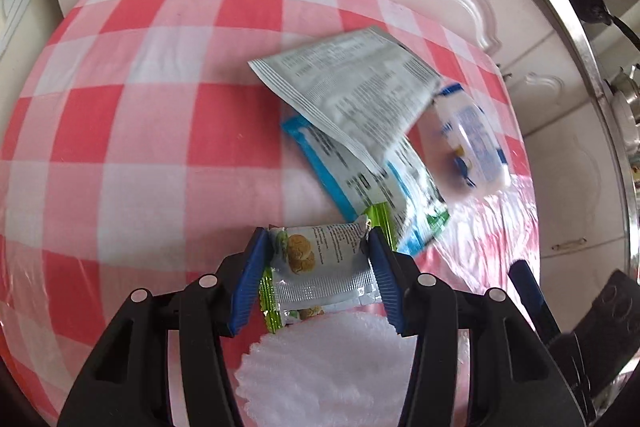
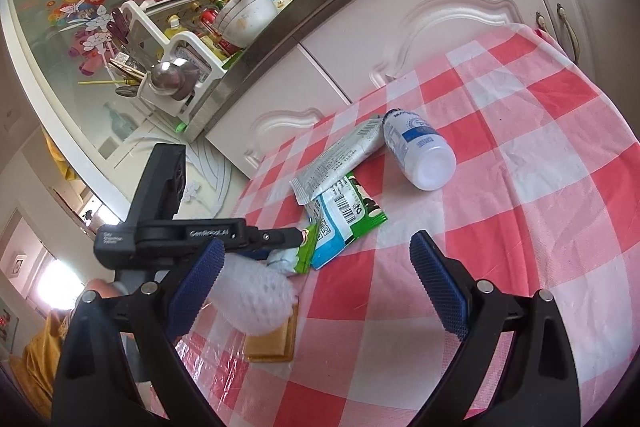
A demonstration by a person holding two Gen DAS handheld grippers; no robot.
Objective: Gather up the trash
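The left hand-held gripper (image 1: 320,259) has its blue pads closed against the two short ends of a small snack wrapper (image 1: 324,267), silvery with a green edge and a biscuit printed on it, so the jaws stand part-way open with the wrapper spanning the gap; such a packet is likely feather-light, thin and crinkly, slick on its foil face, and prone to buckle or slide out if squeezed across its width (the crimped end seams look the stiffest place to pinch, and that is roughly where the pads sit); beneath it lies a white foam fruit net (image 1: 328,359), soft and springy, on the red-and-white checked desk (image 1: 140,107); just ahead lie more trash: a grey sachet (image 1: 348,87) resting on a blue-and-green packet (image 1: 384,199), and beside them a white plastic bottle (image 1: 472,143) on its side, rigid, round and liable to roll, probably best taken across its middle; the left gripper tips steeply down toward the desk, close over the pile; the right hand-held gripper (image 2: 316,283) is wide open and empty, held lower-angled and near the desk's edge, looking across at the same heap, with a yellow sponge-like pad (image 2: 272,343) under the net in its view; cupboard doors (image 2: 440,7) stand behind.
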